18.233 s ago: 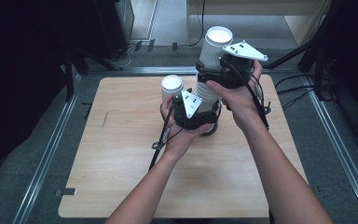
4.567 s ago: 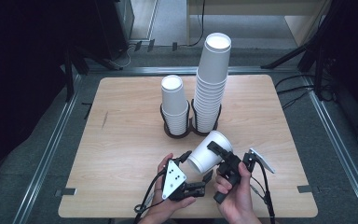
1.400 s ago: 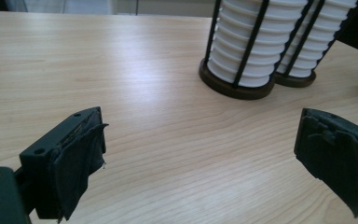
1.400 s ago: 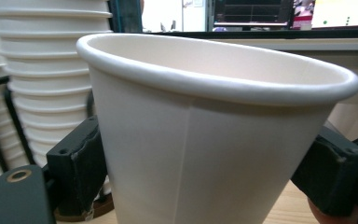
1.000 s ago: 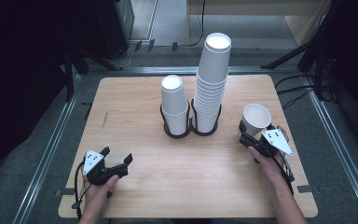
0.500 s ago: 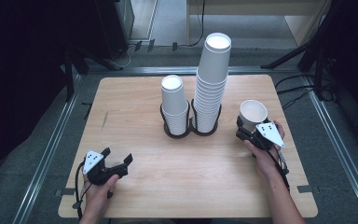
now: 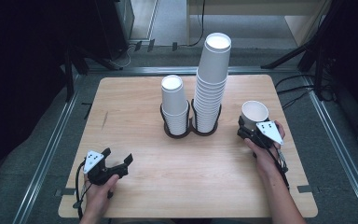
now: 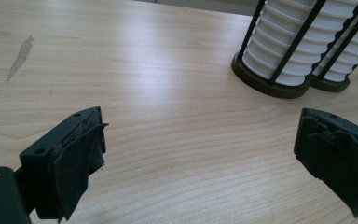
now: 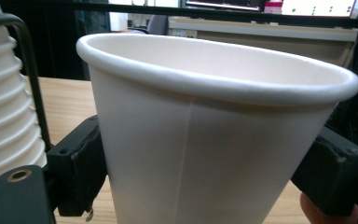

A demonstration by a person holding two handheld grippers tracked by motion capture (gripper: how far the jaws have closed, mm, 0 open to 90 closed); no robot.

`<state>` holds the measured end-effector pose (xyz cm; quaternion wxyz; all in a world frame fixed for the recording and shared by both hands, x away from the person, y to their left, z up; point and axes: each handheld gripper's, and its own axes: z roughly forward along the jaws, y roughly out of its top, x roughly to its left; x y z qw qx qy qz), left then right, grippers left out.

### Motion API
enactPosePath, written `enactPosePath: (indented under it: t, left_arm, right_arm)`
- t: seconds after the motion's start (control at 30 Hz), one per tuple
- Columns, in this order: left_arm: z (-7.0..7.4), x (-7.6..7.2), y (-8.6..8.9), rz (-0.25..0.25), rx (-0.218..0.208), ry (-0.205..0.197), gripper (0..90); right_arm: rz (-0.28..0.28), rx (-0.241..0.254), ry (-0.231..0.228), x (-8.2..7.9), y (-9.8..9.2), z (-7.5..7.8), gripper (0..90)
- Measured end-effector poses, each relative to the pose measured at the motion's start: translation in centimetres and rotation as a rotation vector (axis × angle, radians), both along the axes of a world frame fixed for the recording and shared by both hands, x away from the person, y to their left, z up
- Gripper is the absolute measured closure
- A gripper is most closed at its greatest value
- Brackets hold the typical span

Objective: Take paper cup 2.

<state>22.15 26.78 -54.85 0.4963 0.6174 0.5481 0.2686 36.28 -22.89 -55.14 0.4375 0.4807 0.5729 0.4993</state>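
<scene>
A: Where's the single white paper cup [image 7: 255, 113]?

B: Upright, mouth up, between the jaws of the right gripper [image 7: 247, 133], which are clamped against its lower wall. In the right gripper view the cup [image 9: 205, 135] has a black pad pressed to each side.

A: Is it resting on anything?

B: Its base is hidden behind the gripper, so I cannot tell whether it touches the pale wooden counter [image 7: 135, 102].

A: What's beside that gripper?

B: Just to its left, the tall stack of white paper cups [image 7: 212, 88] stands in a black wire two-ring holder [image 7: 191, 130], with a shorter stack of white paper cups [image 7: 175, 105] in the ring farther left.

A: And the other hand?

B: The left gripper [image 7: 116, 165] sits low near the front edge of the counter, well apart from the cup, jaws spread wide with only bare wood between them. Ahead of it and to its right, the left gripper view shows the holder [image 8: 270, 86] and the ribbed cup stacks.
</scene>
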Motion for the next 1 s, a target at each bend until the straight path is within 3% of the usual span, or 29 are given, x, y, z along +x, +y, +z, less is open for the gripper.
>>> enactPosePath:
  t: [0.43,0.53,0.6,0.9,1.0]
  left_arm:
    - [-0.2,0.0,-0.1,-0.005,0.004,0.0,2.2]
    - [-0.2,0.0,-0.2,-0.004,0.005,0.0,2.2]
    - [-0.2,0.0,-0.2,-0.005,0.005,-0.001,2.2]
    - [-0.2,0.0,-0.2,-0.005,0.006,-0.002,2.2]
    - [-0.2,0.0,-0.2,-0.006,0.006,-0.002,2.2]
  right_arm:
    - [-0.038,0.038,0.022,0.3,-0.5,0.0,12.9]
    - [-0.045,0.04,0.046,0.4,-0.6,0.0,12.6]
    - [-0.053,0.023,0.089,0.5,-0.6,0.1,12.3]
    - [-0.034,-0.004,0.135,0.7,0.3,0.5,12.2]
    - [-0.038,-0.01,0.172,0.6,0.5,0.4,12.8]
